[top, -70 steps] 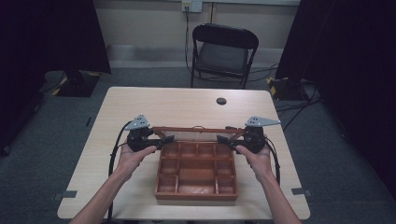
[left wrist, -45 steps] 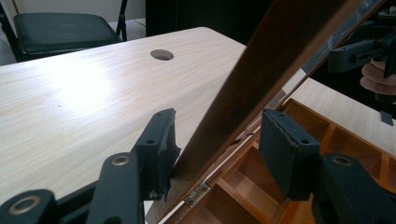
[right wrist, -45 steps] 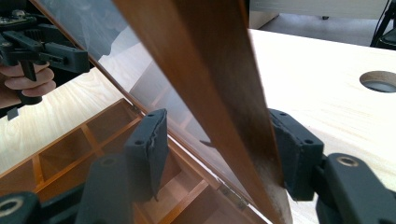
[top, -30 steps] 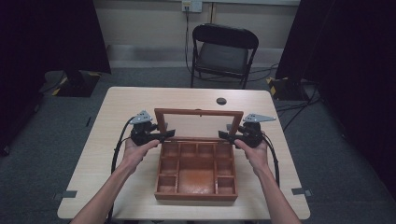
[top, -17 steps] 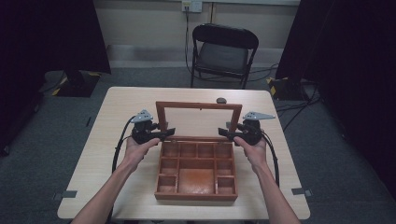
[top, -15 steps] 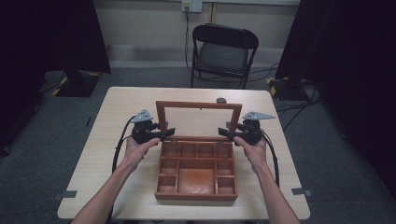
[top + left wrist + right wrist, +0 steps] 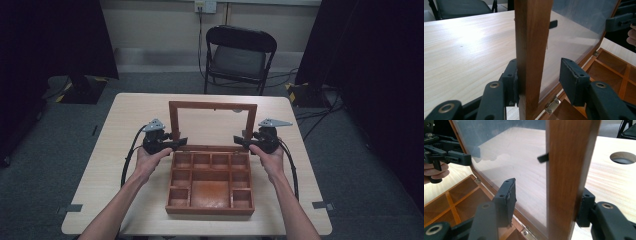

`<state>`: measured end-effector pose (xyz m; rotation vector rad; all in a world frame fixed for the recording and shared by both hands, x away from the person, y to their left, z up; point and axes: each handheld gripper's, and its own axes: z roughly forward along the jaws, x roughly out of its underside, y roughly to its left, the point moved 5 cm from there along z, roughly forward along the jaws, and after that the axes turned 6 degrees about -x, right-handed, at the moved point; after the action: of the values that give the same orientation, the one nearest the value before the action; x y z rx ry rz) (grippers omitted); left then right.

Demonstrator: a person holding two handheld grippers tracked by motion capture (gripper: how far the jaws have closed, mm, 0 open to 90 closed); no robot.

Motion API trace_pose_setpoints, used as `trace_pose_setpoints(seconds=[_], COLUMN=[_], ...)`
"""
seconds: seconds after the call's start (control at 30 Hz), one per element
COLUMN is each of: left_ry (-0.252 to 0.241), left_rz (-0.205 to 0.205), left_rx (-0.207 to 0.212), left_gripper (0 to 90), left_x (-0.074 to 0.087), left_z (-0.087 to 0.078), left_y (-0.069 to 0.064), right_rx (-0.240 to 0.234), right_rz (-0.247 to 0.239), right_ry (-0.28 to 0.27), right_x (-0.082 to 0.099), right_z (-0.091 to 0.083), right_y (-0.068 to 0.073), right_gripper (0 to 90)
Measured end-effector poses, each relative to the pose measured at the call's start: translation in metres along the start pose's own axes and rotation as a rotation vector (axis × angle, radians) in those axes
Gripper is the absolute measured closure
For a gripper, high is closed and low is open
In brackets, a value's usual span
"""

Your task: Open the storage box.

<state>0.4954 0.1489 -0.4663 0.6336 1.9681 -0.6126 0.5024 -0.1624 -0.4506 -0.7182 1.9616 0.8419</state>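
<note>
Landmark: the reddish-brown wooden compartment box (image 7: 210,182), lying open on the pale wood-grain counter (image 7: 125,130), nearer the person's edge.

The box's wooden-framed lid with a clear pane (image 7: 212,125) stands upright from the box's far edge, hinged there; a brass hinge shows at its foot in the left gripper view. The pane is see-through, and the counter shows behind it.

Left gripper (image 7: 176,142): at the box's far left corner, held in the person's left hand (image 7: 147,160). In the left gripper view the lid's left upright (image 7: 531,50) stands between the jaws. The outer pad touches the wood; the inner pad stands clear of it, with a visible gap on the pane side. The jaws have just been closing, with the upright between them, but they do not yet clamp it.

Right gripper (image 7: 241,143): at the box's far right corner, held in the right hand (image 7: 270,160). In the right gripper view the lid's right upright (image 7: 571,170) is between the jaws. The outer pad lies against or just behind the wood; the inner pad stands apart from it over the pane. The jaws are partly open, with no clamping seen.

The box's compartments appear empty. A round hole (image 7: 624,157) in the counter lies beyond the lid. A black folding chair (image 7: 237,57) stands past the counter's far edge from the box.
</note>
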Motion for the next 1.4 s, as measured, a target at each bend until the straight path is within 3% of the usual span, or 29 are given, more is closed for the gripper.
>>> trace_pose_setpoints(seconds=[0.8, 1.13, 1.4], left_ry=[0.031, 0.059, 0.069], left_rz=[-0.079, -0.088, -0.132], left_rx=[-0.014, -0.024, -0.019], left_gripper=[54.2, 51.2, 49.4], left_x=[0.011, 0.017, 0.022], left_z=[0.011, 0.012, 0.015], left_y=[0.013, 0.017, 0.021], right_rx=[0.04, 0.051, 0.048], right_rz=[0.075, 0.112, 0.148], right_ry=[0.013, 0.027, 0.039], right_x=[0.011, 0.018, 0.025], right_z=[0.013, 0.019, 0.023], right_y=[-0.017, -0.022, -0.027], right_gripper=[44.0, 41.1, 37.4])
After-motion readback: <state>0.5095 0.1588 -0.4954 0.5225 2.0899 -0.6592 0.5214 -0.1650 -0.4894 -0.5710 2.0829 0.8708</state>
